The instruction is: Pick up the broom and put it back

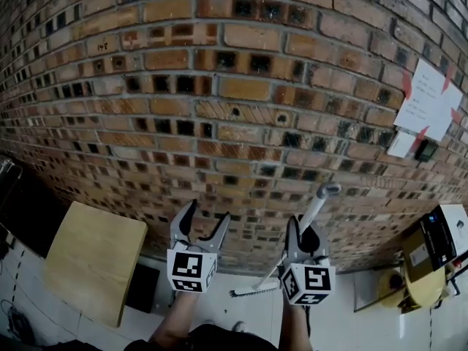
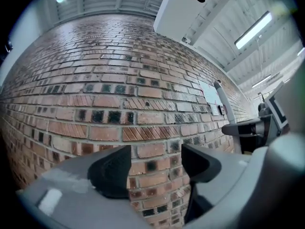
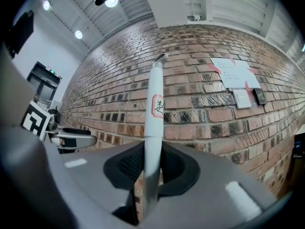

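Note:
The broom has a white handle (image 1: 316, 207) with a grey tip. Its small brush head (image 1: 252, 289) hangs low over the floor between my two hands. My right gripper (image 1: 306, 234) is shut on the handle. In the right gripper view the handle (image 3: 153, 99) stands upright between the pads (image 3: 127, 165), with a red-edged label on it. My left gripper (image 1: 206, 216) is held level beside it, open, with only the brick wall between its jaws. In the left gripper view the pads (image 2: 112, 171) are apart, and the broom handle (image 2: 225, 106) shows at the right.
A brick wall (image 1: 219, 86) fills the view just ahead. Paper notes (image 1: 430, 101) are taped to it at the right, above a small black device (image 1: 425, 150). A wooden board (image 1: 95, 258) stands at lower left. Boxes and a yellow object (image 1: 431, 254) sit at lower right.

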A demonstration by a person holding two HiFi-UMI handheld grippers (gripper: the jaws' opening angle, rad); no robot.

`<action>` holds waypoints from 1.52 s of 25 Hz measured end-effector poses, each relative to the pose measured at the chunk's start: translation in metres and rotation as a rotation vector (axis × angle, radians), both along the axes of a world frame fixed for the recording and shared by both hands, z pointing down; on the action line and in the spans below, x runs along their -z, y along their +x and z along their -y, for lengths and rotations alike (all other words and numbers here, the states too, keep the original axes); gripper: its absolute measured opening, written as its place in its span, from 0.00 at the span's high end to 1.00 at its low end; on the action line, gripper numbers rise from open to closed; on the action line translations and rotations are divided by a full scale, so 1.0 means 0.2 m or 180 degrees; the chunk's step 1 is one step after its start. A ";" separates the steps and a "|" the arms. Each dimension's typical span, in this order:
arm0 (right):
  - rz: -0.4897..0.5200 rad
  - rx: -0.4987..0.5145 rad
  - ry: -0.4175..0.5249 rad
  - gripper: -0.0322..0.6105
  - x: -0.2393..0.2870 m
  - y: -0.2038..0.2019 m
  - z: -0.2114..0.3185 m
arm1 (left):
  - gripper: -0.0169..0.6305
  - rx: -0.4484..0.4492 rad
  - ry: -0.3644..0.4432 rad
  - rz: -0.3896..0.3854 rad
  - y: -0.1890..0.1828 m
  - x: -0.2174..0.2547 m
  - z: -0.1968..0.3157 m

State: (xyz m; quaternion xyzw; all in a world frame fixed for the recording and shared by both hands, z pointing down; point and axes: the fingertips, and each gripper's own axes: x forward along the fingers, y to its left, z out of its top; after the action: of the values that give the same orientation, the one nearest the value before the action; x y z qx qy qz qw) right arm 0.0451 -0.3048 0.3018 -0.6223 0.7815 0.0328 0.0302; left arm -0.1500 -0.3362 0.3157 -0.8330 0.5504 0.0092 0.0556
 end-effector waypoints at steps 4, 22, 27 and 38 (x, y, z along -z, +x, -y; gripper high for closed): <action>0.0017 0.0012 -0.0102 0.84 -0.05 -0.01 0.00 | 0.45 -0.0011 -0.0005 0.0014 0.02 -0.02 0.01; 0.0009 -0.0513 -0.0187 0.85 -0.12 0.43 -0.14 | 0.45 -0.0949 0.0009 0.0064 0.67 -0.02 -0.05; -0.0045 -0.0532 -0.0108 0.85 -0.14 0.56 -0.21 | 0.45 -0.1237 -0.0052 0.0078 0.88 -0.06 -0.08; -0.0080 -0.0911 -0.0611 0.85 -0.57 0.92 -0.39 | 0.45 -0.1758 -0.0263 0.0248 1.28 -0.24 -0.15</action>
State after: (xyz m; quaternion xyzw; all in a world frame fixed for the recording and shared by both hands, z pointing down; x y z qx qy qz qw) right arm 0.2283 -0.2267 0.4166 -0.7267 0.6848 -0.0303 -0.0442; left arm 0.1066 -0.3066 0.3645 -0.9527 0.3000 -0.0304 0.0381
